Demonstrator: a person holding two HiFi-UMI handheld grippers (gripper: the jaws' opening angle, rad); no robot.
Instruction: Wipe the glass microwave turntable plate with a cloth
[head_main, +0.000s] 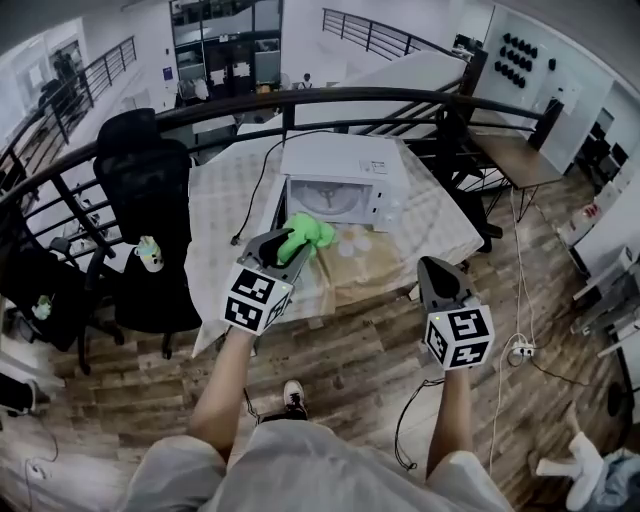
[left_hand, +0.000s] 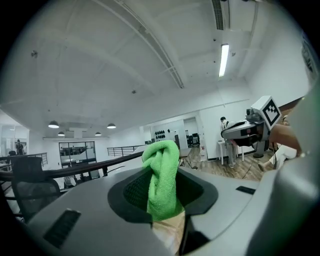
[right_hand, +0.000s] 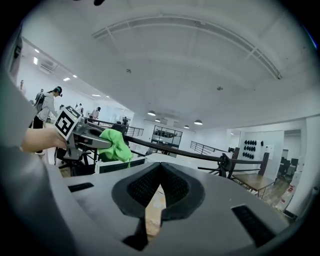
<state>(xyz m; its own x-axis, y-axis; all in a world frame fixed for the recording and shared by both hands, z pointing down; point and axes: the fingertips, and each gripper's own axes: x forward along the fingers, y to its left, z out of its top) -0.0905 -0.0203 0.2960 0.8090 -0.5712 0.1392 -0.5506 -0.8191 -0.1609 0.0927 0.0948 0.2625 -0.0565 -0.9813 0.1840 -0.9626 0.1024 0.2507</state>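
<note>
Left gripper (left_hand: 163, 197) is up off the table, jaws clamped on a green cloth (left_hand: 161, 175). The cloth bunches up above the jaw tips in a fat fold, and a strip of it is pinched tight in the slot between them. In the head view that gripper hangs over the near edge of the table (head_main: 225, 205), pointing towards the microwave (head_main: 345, 160).

Right gripper (right_hand: 159, 169) is off to the side and carries nothing. Its jaws are pressed together at the tips, with only a thin wedge of gap lower down. It hangs out past the table's near right corner, over the wooden floor (head_main: 360, 360), well apart from the left one.

The microwave stands at the middle of the table towards the far edge, door open. There's a pale round shape in the cavity, probably the glass plate (head_main: 328, 202), though the head view is too small to be sure. No gripper is touching it, and the cloth is near the opening but short of it.

A black cable (head_main: 262, 180) runs from the microwave towards the near left corner, and a black office chair (head_main: 145, 180) sits just beside the left edge.
</note>
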